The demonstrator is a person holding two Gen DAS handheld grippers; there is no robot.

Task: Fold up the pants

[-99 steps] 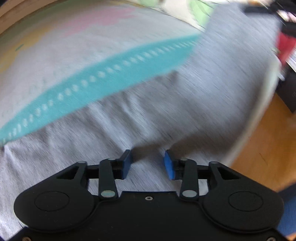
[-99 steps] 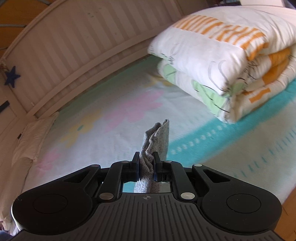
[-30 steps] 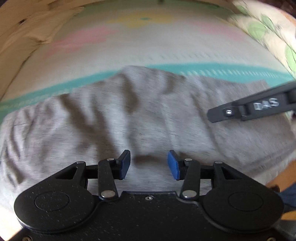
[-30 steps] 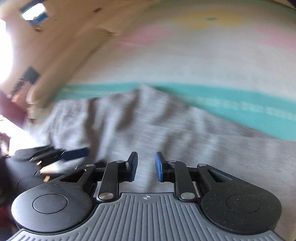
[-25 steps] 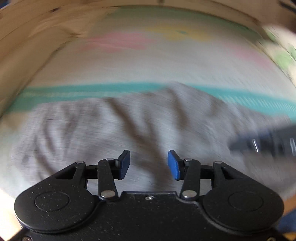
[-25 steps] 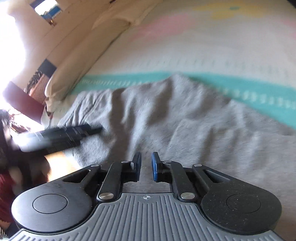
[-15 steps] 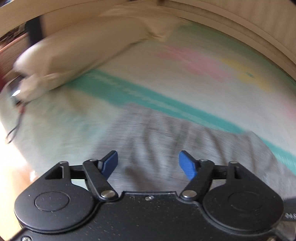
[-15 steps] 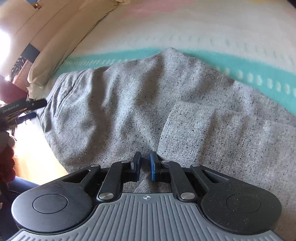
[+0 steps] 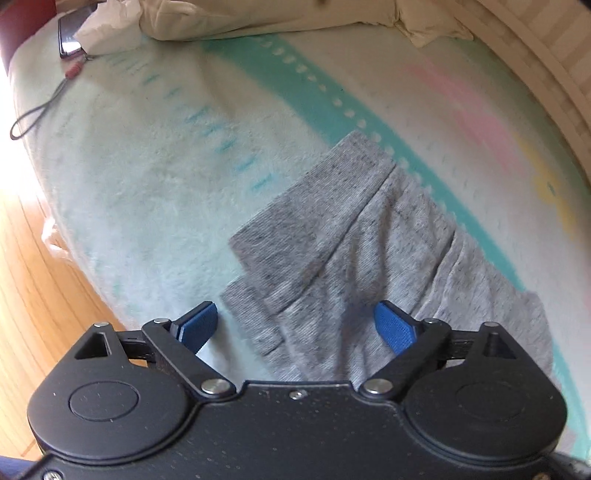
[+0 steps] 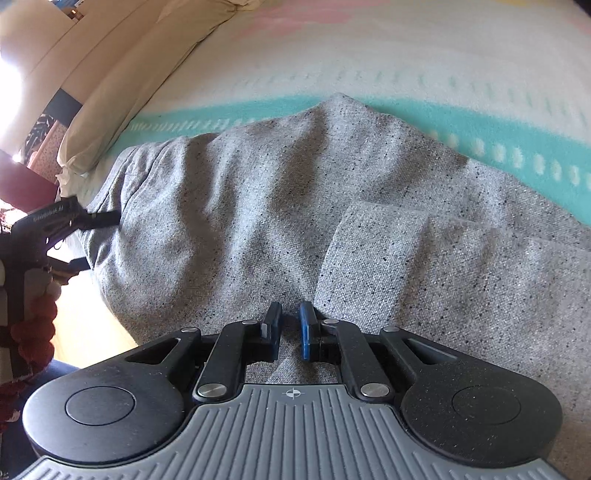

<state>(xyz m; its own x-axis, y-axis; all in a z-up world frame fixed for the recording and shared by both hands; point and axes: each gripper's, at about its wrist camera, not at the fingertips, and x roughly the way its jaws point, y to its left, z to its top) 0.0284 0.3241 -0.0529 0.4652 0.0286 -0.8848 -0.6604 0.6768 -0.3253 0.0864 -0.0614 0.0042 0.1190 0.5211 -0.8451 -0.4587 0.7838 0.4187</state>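
The left gripper [image 9: 295, 325] had widened its fingers over the pants [image 9: 354, 236] hem on the bed [image 9: 140, 177], while the right gripper [image 10: 290, 328], fingers nearly closed, had released the pants, indicating regrasp for another fold.

Pastel blanket [image 9: 155, 177] with teal stripe, cream pillow [image 9: 258, 18], phone [image 9: 68, 37] — cord [image 9: 37, 110] beside it

one pants [image 10: 258, 206], two grippers, one pillow [image 10: 122, 92], one phone [image 9: 68, 35].
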